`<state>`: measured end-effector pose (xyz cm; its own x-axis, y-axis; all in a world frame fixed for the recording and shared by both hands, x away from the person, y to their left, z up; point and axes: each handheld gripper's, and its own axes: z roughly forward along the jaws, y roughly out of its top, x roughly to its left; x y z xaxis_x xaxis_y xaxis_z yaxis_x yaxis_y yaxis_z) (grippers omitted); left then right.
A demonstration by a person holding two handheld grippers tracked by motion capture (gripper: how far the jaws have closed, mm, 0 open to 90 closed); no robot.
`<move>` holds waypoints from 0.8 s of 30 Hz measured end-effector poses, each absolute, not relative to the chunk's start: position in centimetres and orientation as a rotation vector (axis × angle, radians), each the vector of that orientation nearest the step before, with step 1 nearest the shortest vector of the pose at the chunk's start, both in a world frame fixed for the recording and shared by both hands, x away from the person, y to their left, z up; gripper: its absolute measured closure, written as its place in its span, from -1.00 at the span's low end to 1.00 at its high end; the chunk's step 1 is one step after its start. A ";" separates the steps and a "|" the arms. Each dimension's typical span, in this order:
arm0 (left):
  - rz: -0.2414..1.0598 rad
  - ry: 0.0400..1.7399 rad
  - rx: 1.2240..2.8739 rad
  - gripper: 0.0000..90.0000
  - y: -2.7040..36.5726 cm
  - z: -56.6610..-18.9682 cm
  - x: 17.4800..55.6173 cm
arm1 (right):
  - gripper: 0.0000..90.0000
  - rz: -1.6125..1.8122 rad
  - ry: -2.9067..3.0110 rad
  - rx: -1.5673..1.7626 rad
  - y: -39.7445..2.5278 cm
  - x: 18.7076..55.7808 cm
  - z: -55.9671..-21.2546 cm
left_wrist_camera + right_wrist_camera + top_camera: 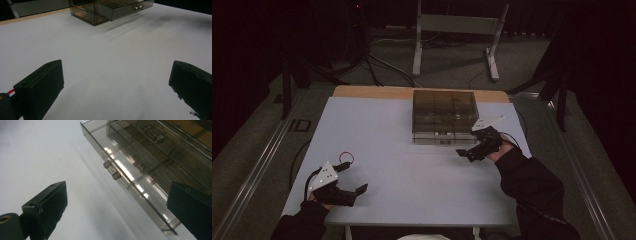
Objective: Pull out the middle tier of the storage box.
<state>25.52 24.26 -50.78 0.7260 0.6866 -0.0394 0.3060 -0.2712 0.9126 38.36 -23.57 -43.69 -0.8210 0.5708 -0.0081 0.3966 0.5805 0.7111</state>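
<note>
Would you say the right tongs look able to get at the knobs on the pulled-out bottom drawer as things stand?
Probably yes. The right tongs stand open just in front of the drawer, and bare table lies between them and the two knobs; nothing blocks the way.

We're seeing dim light overall, surroundings going black; table staying pale, glare streaking the clear drawer box, soft shadows smearing the tabletop, near jaws slightly blurring.

Dark lab, floor cables, metal stand
</note>
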 end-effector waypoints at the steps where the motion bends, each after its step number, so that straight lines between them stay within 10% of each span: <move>1: 0.447 0.770 1.862 -0.97 24.3 -50.8 25.5 | -0.92 1.083 2.576 0.806 -23.7 38.1 -43.8; 24: 0.450 0.769 1.865 -0.97 24.2 -50.8 25.5 | -0.92 1.156 2.473 0.912 -24.1 33.9 -48.2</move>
<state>25.49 24.20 -50.77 0.7254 0.6873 -0.0372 0.3043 -0.2718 0.9130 33.88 -24.12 -48.24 -0.7681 0.6398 0.0261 0.4304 0.4857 0.7608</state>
